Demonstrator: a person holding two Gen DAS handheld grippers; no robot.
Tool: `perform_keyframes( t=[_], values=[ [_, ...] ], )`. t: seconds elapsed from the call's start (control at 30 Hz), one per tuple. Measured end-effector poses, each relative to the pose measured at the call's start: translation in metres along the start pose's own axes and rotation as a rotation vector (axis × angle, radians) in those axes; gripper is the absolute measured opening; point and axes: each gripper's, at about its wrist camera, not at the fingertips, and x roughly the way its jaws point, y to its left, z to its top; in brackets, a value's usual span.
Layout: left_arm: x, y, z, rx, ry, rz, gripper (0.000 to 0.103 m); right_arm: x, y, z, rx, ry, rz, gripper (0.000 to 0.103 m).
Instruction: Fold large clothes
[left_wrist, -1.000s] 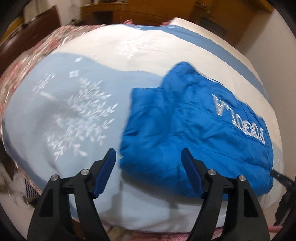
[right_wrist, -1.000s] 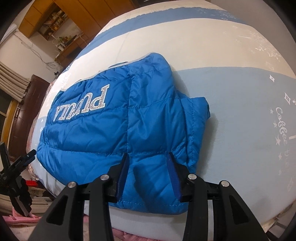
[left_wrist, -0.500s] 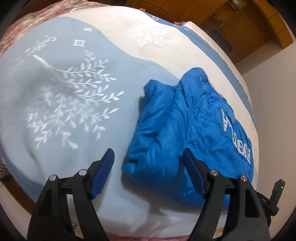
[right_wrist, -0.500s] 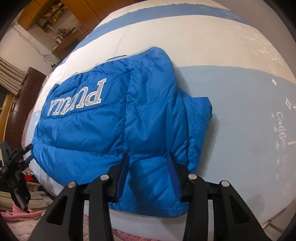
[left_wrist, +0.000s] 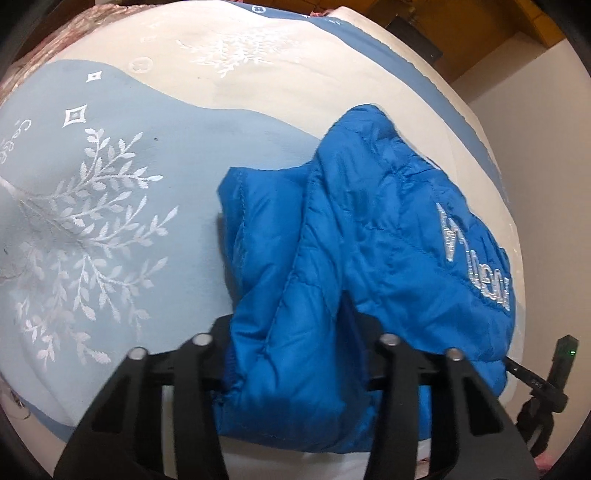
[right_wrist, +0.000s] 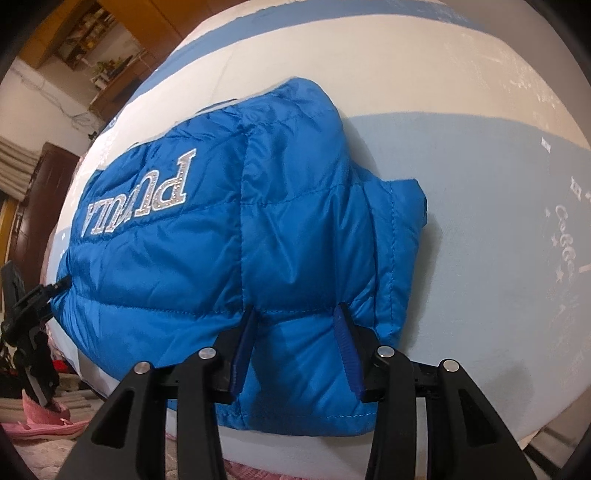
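the blue puffer jacket (right_wrist: 236, 221) lies partly folded on the bed (left_wrist: 155, 177). the left gripper (left_wrist: 291, 332) jaws have just been closing on its near hem; the right gripper (right_wrist: 295, 343) jaws pinch the hem, part-open. the fabric looks light, soft and slippery, so quilted seams likely offer the firmest hold.

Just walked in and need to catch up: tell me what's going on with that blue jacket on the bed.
A person is folding a blue puffer jacket on a bed with a blue-and-white cover, using a handheld gripper in each hand. The right gripper is clamped on the jacket's near edge. The left gripper has just been closing, with a bunched part of the near edge between its fingers. The jacket lies partly folded, its silver lettering facing up.
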Motion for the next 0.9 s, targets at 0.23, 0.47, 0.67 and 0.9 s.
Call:
perform_keyframes(
  t=[0.23, 0.47, 0.67, 0.9],
  values=[
    [-0.018, -0.023, 0.001, 0.078, -0.014, 0.03, 0.025, 0.006, -0.001, 0.002, 0.046, 0.005, -0.007, 0.044],
    [0.003, -0.019, 0.005, 0.125, 0.031, 0.049, 0.026, 0.012, 0.002, 0.005, 0.066, -0.004, -0.014, 0.045],
    [0.018, -0.016, 0.006, 0.151, 0.05, 0.024, 0.028, 0.014, 0.001, 0.002, 0.08, -0.021, -0.026, 0.045],
    [0.022, -0.009, 0.009, 0.113, 0.055, -0.031, 0.027, 0.015, 0.004, -0.002, 0.09, -0.035, -0.034, 0.045]
  ],
)
